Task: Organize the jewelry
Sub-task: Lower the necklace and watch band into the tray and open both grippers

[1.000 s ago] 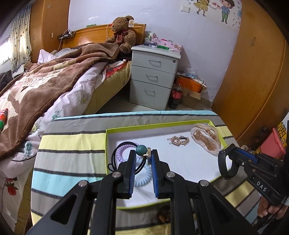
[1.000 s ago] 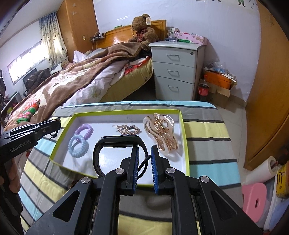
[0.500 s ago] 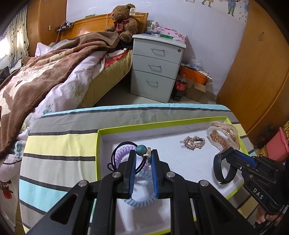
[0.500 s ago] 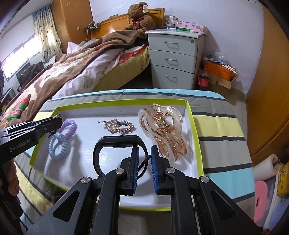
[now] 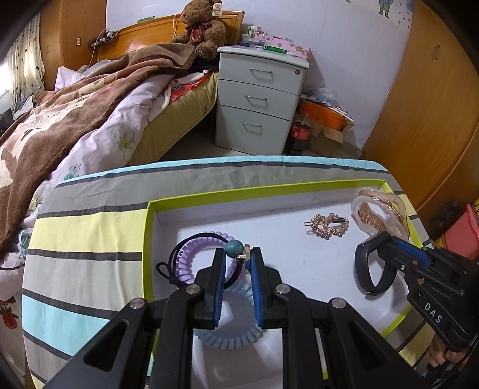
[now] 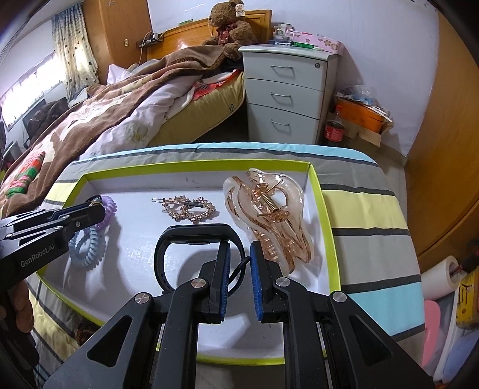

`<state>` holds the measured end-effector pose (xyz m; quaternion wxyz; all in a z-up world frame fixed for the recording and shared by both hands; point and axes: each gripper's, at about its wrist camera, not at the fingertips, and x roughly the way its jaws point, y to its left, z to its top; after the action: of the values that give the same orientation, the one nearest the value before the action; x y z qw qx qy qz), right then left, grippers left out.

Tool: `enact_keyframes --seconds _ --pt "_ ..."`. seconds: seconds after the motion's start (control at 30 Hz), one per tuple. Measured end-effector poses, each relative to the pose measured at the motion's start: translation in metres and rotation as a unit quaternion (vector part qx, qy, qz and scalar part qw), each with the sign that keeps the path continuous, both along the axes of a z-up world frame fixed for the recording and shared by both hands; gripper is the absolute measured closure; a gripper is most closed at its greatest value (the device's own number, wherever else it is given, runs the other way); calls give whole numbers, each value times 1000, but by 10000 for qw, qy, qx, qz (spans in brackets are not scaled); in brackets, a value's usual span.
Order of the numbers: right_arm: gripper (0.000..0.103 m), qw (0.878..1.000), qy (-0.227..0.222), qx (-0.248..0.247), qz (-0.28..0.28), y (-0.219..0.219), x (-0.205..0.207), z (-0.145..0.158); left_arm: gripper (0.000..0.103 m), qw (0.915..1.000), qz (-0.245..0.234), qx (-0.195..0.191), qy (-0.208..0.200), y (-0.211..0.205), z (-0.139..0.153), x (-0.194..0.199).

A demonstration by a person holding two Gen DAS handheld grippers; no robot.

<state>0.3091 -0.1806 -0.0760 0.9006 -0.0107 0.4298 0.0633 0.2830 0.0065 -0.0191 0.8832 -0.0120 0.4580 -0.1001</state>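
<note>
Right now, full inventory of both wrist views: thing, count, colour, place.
tray: 1, white with lime rim, on the striped cloth
striped cloth: 1, grey, yellow and blue, covering the table
coil hair ties: 2, purple and light blue, left end of tray
beaded hair tie: 1, black cord with teal bead, in left gripper above the coils
rhinestone clip: 1, gold, tray middle, far side
claw clip: 1, clear rose-gold, right end of tray
black band: 1, black, in right gripper over the tray
nightstand: 1, grey, three drawers, beside the bed
teddy bear: 1, brown, at the headboard
left gripper: 1, black with blue pads
right gripper: 1, black with blue pads
</note>
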Motion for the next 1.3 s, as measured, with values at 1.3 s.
enact_keyframes --seconds 1.3 --pt "87 9997 -2 177 -178 -9 3 -1 64 9998 162 50 61 4 -3 0"
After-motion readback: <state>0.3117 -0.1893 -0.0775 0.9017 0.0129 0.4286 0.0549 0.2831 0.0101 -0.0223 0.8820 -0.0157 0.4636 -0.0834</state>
